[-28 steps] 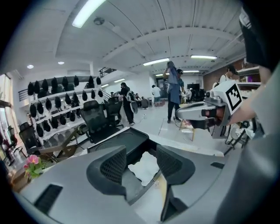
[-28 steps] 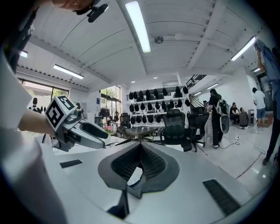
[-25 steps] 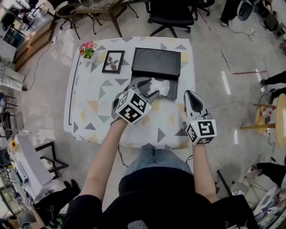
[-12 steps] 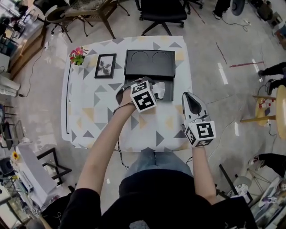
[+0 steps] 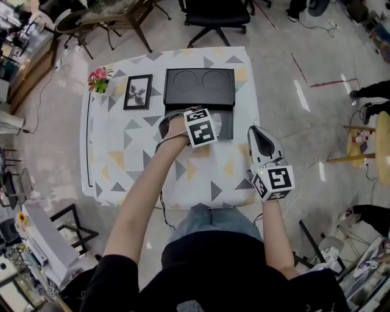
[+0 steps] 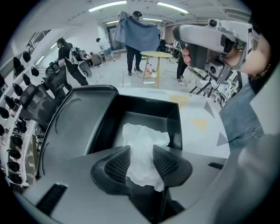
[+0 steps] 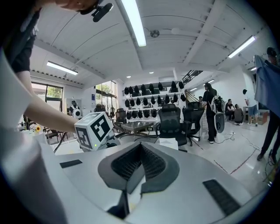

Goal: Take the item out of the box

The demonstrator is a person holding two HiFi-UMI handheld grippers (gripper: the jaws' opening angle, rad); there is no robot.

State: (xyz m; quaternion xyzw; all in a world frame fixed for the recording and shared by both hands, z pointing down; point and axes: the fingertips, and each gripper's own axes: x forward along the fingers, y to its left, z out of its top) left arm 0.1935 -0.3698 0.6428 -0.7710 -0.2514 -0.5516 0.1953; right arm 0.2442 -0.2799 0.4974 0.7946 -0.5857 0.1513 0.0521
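A black box (image 5: 226, 124) stands open on the table, its lid (image 5: 200, 87) laid flat behind it. A crumpled white paper (image 6: 144, 144) lies inside. My left gripper (image 6: 141, 159) points steeply down into the box. Its jaws have just been closing, and the paper stands between the pads (image 6: 118, 164), which sit close on both sides without visibly squeezing it. From the head view the marker cube (image 5: 201, 127) covers the jaws. My right gripper (image 5: 263, 141) hovers at the table's right edge, apart from the box. It is shut and empty in its own view (image 7: 139, 151).
The table (image 5: 122, 152) has a triangle-patterned cloth. A framed picture (image 5: 138, 91) and a small flower pot (image 5: 97, 78) stand left of the box. An office chair (image 5: 213, 18) is behind the table. People stand farther off in the room.
My left gripper moved forward from the box's near edge, tipped downward and sank into the box around the paper. Its jaws narrowed. The right gripper stayed where it was.
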